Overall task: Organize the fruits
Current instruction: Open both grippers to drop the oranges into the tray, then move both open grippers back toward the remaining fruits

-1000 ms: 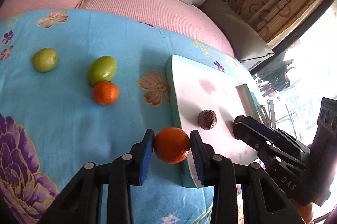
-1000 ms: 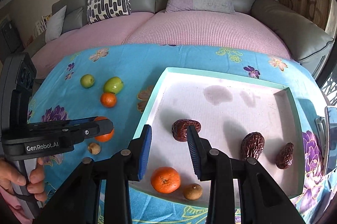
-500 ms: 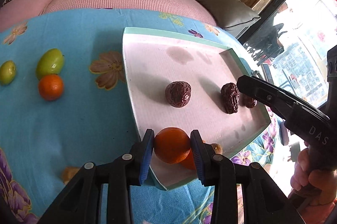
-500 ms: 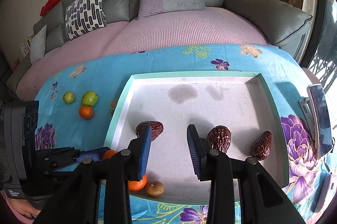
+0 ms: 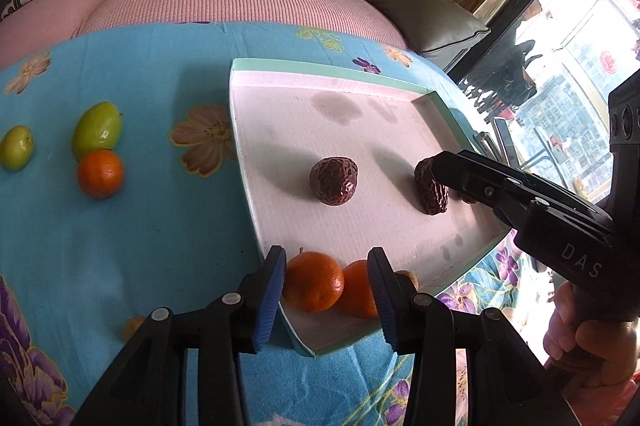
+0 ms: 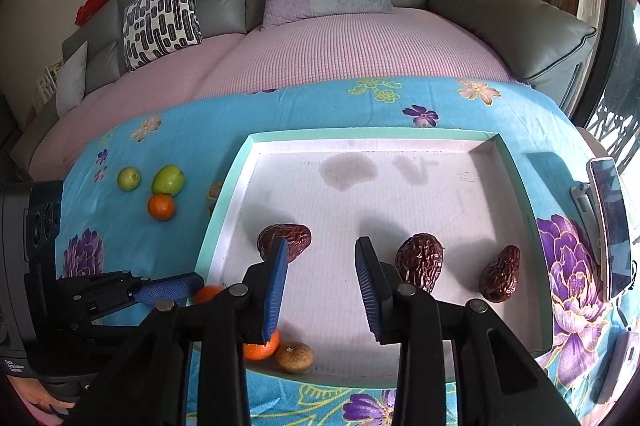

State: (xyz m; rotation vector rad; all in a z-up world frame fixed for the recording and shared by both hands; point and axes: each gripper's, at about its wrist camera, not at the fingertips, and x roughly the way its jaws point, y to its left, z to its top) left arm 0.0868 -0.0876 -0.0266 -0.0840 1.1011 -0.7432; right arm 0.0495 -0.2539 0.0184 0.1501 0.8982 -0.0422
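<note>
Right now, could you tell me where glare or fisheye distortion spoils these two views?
Left wrist view: the window is blown out white, and the tray edges bow. Right wrist view: even light with soft shadows on the tray, the sofa curves at the dark corners; both are sharp.

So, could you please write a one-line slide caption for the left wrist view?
Left gripper open around an orange resting in the tray corner, beside a second orange.
</note>
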